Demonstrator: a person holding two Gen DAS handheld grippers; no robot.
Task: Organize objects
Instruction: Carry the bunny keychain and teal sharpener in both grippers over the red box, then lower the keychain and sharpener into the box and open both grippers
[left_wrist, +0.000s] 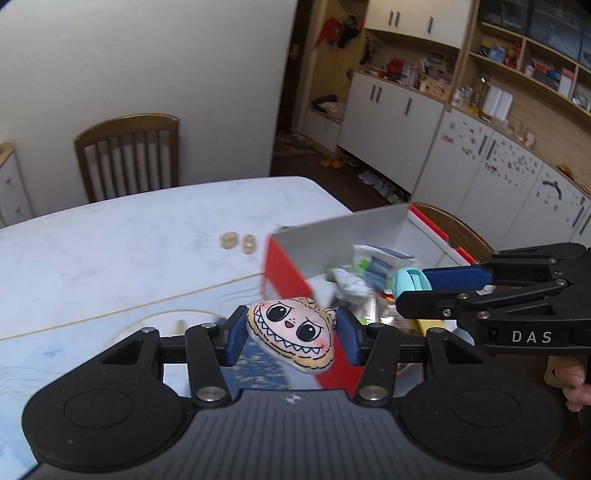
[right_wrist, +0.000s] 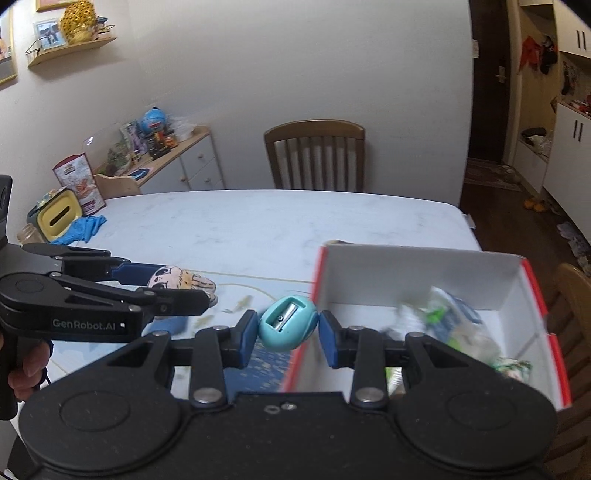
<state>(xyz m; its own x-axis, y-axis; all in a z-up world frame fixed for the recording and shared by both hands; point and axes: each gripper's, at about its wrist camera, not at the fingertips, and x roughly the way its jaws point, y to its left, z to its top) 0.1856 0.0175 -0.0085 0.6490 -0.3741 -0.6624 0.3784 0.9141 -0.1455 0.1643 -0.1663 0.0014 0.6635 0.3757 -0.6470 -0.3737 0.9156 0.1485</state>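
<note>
My left gripper (left_wrist: 291, 334) is shut on a small plush cartoon face (left_wrist: 291, 334) with big eyes and jagged teeth, held above the table beside the box's near corner. My right gripper (right_wrist: 288, 328) is shut on a teal egg-shaped pencil sharpener (right_wrist: 288, 325), blade side up. Both hang next to an open red-and-white cardboard box (right_wrist: 417, 273) holding several packets. In the left wrist view the right gripper (left_wrist: 410, 286) reaches in from the right over the box (left_wrist: 340, 236) with the sharpener (left_wrist: 408, 282). The left gripper (right_wrist: 177, 288) and its plush (right_wrist: 181, 278) show at the left of the right wrist view.
The white marble table (right_wrist: 258, 221) carries two small tan pieces (left_wrist: 238, 242), a yellow tissue box (right_wrist: 59, 219) and a blue cloth (right_wrist: 83, 229) at its far left. Wooden chairs (right_wrist: 316, 155) stand at the far side and behind the box. Cabinets and cluttered shelves line the right wall.
</note>
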